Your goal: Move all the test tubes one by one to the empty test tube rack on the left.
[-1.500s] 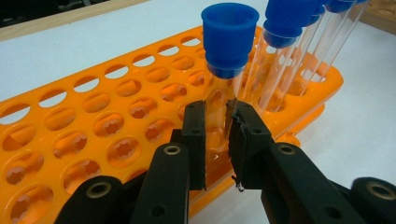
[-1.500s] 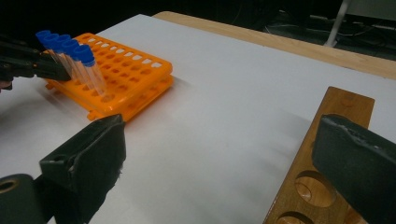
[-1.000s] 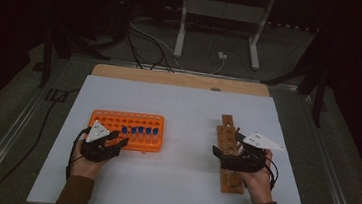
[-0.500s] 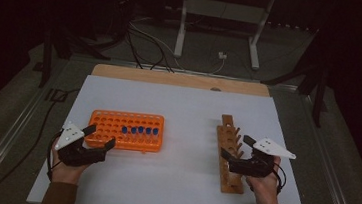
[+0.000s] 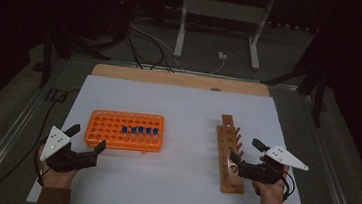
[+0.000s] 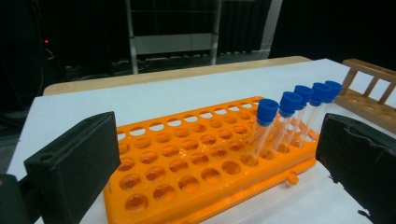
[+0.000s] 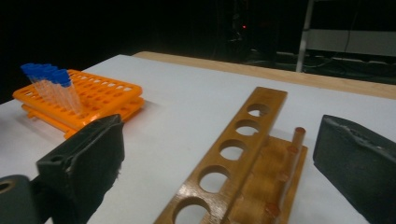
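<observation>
An orange tube rack lies left of centre on the white sheet, with a row of several blue-capped tubes standing in it. My left gripper hovers just off the rack's near-left corner. Its jaws have just been opening and now stand wide apart with nothing held. In the left gripper view the orange rack and its tubes sit ahead of that gripper. A wooden rack lies at the right. My right gripper is open at its right edge. In the right gripper view the wooden rack lies between the spread jaws.
The white sheet covers the table, and a bare wooden strip runs along the far edge. Beyond it on the dark floor are cables and a metal stand. Metal rails run along both sides of the table.
My left gripper has drawn back from the orange rack toward the near-left and its jaws have spread wide. The right hand has shifted a little to the right along the wooden rack.
</observation>
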`<state>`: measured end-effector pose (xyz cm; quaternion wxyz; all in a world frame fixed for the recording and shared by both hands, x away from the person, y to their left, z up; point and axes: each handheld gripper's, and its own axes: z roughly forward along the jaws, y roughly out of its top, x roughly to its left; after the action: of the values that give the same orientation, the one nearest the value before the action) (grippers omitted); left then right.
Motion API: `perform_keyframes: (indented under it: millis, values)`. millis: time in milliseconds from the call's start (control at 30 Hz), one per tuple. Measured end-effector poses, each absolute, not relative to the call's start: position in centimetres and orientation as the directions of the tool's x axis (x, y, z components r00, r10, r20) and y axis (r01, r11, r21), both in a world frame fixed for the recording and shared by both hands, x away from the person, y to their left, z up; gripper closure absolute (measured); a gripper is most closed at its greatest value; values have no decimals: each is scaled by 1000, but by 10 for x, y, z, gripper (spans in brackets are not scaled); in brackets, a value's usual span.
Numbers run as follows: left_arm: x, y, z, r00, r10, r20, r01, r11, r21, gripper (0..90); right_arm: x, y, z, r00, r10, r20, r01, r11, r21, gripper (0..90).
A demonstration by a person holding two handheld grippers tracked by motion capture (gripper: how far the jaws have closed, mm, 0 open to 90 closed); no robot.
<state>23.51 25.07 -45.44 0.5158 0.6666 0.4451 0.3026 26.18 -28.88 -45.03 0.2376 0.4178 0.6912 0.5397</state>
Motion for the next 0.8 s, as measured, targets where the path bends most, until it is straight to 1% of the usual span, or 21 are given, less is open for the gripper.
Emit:
perform_keyframes:
  millis: [233, 800]
  values:
    - [233, 252, -454, 414, 909, -47, 270, -74, 960, 5, 258, -296, -453, -527, 838, 138, 314, 41, 949, 4]
    - [231, 257, -455, 405, 912, -68, 272, -49, 961, 6, 260, -300, -457, -514, 850, 116, 301, 53, 952, 4]
